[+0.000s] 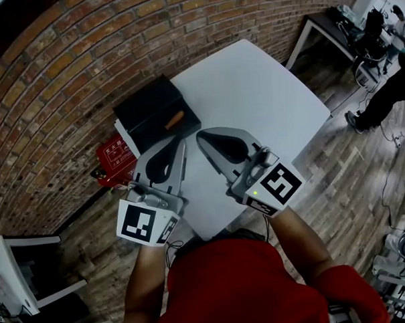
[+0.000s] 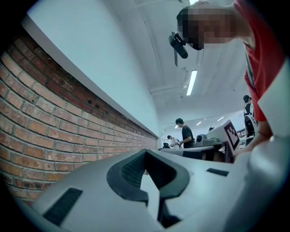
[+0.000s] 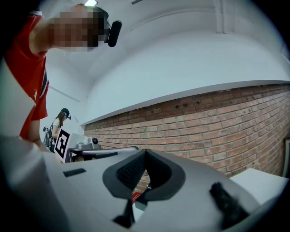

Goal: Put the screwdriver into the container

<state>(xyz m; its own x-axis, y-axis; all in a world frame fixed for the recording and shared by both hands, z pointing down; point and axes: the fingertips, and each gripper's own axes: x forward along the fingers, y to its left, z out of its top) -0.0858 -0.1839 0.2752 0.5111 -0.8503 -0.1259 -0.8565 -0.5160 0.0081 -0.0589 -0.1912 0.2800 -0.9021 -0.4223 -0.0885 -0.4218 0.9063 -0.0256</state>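
The black container (image 1: 149,113) stands on the far left part of the white table (image 1: 260,95), against the brick wall. An orange-handled screwdriver (image 1: 174,119) lies inside it, near its right front corner. My left gripper (image 1: 183,142) (image 2: 145,152) hovers just in front of the container, tilted upward, its jaws shut with nothing between them. Beside it, my right gripper (image 1: 200,135) (image 3: 145,152) is raised the same way over the table's near side, jaws shut and holding nothing. Both gripper views look up at the wall and ceiling, so neither shows the container or the screwdriver.
A red box (image 1: 114,156) sits on the wooden floor left of the table, below the container. A second table (image 1: 330,26) with equipment stands at the far right, with a person (image 1: 387,92) beside it. The brick wall (image 1: 64,70) runs along the left.
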